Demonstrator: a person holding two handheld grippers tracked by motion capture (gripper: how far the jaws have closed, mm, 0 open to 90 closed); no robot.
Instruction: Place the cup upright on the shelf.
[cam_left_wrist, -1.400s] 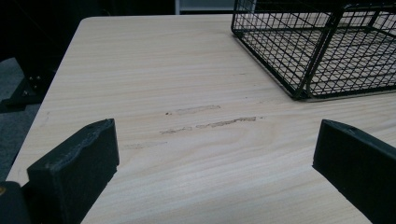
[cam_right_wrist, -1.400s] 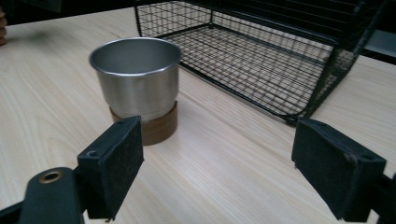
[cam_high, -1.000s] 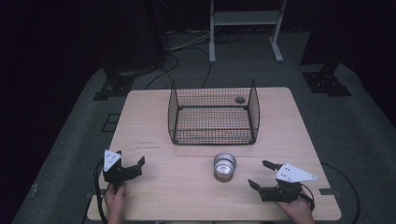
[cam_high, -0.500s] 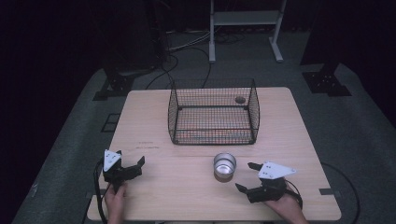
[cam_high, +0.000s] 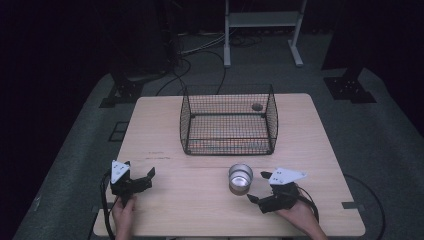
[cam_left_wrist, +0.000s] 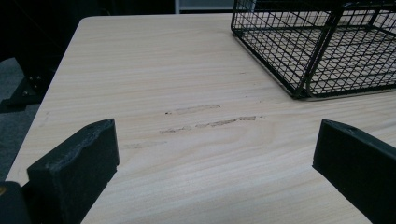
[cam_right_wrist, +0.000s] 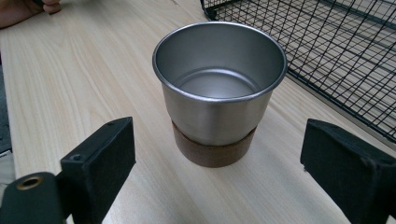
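My two grippers are black. My left gripper (cam_high: 141, 179) and my right gripper (cam_high: 259, 187) each have a grey three-cornered plate on top. Black cables trail behind them. My jaws are thick, flat black blocks with small round holes. My hands are bare.

High view: dim, with dark surroundings; the table (cam_high: 320, 150) is the brightest area and detail is soft. Gripper views: evenly lit, sharp at mid-range. The metal cup (cam_right_wrist: 219, 93) shows soft reflections (no harsh glare); near jaws are slightly blurred.
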